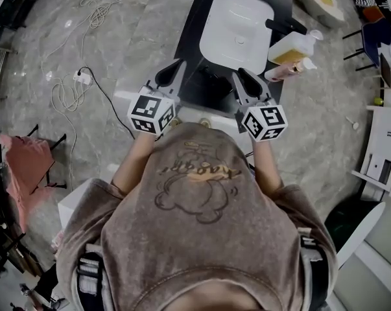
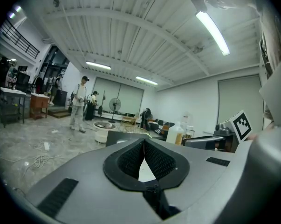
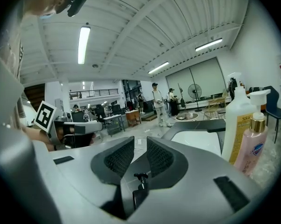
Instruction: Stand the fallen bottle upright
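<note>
Left hand-held gripper (image 2: 143, 143) closed on nothing, right hand-held gripper (image 3: 140, 141) slightly apart and empty; risk: a careless sideways swing could topple the upright pink bottle (image 3: 252, 148) beside it.

One yellow-filled bottle (image 1: 291, 47); one pink bottle (image 1: 284, 71), two bottles altogether; one white basin (image 1: 237, 28).

the left forearm (image 1: 134, 155) and right forearm (image 1: 268, 168) reach toward the top of the head view, side by side at mid-frame. the left gripper (image 1: 173, 74) points up-frame, nearly level, with its jaws pressed together and empty. the right gripper (image 1: 246, 78) runs parallel, its jaws slightly parted and empty.
</note>
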A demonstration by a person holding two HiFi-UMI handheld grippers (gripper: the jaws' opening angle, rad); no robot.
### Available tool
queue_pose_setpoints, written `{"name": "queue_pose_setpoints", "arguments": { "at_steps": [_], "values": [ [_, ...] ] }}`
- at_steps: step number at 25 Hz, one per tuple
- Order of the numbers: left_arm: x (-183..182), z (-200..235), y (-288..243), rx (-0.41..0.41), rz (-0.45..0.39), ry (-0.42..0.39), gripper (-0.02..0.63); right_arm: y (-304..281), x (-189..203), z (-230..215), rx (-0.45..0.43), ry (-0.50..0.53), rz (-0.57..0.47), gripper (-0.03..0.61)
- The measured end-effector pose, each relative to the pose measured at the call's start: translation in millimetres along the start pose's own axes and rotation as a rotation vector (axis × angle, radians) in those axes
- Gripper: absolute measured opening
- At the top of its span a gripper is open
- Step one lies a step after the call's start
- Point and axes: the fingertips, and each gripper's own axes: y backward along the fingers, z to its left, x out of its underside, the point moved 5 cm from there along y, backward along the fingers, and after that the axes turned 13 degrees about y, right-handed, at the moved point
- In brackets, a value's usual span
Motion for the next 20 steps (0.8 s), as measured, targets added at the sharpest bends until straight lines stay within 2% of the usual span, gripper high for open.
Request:
{"name": "queue_pose_setpoints", "arguments": {
  "at_steps": [7,13,16,20],
  "values": [
    [1,5,4,-0.01,-0.004,0.01,0.018,-13,-1,3,-0.057,0.033,0.054,0.156],
    [3,13,11,-0.034,-0.021,0.021,0.018,-31,6,8,-0.131,0.051,0.122,0.274],
    [3,17,14,-0.042,-0.025,0.022,0.018,-47,13,11,-0.192,0.059,0.175,0.342],
    [3,22,16,-0.05,-0.032,0.023,0.018,-73,33,19,-0.295,0.117,0.29,0.368]
  ]
}}
